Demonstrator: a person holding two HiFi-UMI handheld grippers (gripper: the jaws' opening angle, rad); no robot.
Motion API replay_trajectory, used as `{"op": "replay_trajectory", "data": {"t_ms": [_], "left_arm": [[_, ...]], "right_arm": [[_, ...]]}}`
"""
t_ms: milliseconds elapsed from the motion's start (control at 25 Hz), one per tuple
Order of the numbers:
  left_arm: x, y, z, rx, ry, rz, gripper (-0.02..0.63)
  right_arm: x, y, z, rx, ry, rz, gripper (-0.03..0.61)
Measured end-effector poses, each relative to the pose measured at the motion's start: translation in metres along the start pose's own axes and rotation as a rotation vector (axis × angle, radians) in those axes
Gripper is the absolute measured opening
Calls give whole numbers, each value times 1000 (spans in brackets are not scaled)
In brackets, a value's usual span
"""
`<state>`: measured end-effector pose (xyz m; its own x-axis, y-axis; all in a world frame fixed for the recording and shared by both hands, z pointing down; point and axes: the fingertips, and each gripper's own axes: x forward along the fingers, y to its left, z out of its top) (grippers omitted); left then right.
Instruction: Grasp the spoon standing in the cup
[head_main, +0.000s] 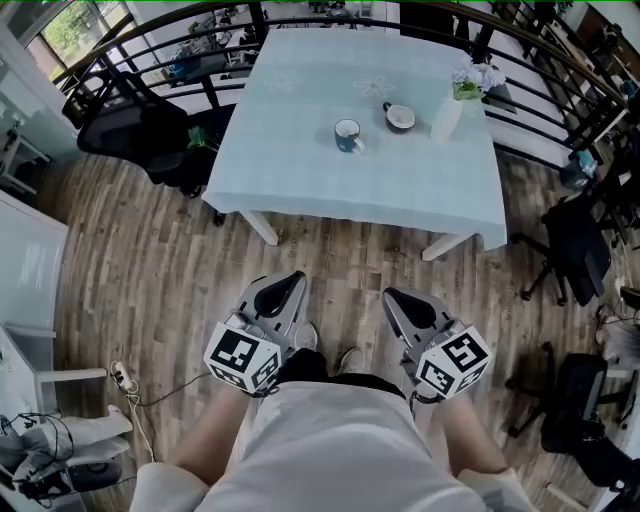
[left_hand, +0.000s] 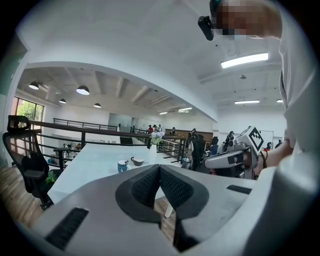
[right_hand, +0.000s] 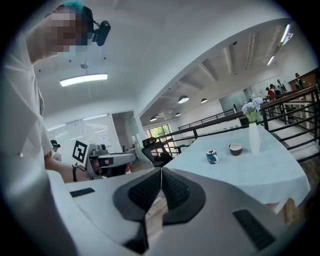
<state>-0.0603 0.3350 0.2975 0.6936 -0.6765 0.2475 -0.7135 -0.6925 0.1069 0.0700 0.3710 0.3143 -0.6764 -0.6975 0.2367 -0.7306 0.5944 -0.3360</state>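
Side by side, left tool (head_main: 296, 277) and right tool (head_main: 391, 295), jaws together.

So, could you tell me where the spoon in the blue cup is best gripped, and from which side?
Probably by the spoon's handle, the only part clear of the blue cup's rim. It apparently leans toward the near table edge, so come from above on that side.

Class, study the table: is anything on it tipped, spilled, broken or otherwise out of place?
Nothing stands out. The blue cup, the dark cup and the flower vase all stand upright on the pale tablecloth, apart from one another, with no spill or breakage showing.
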Motion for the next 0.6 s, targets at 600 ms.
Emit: {"op": "replay_trajectory", "data": {"t_ms": [600], "left_arm": [[78,70,-6,-15,26,-31,18]], "right_arm": [[74,-69,13,39,7,-12,21]]}}
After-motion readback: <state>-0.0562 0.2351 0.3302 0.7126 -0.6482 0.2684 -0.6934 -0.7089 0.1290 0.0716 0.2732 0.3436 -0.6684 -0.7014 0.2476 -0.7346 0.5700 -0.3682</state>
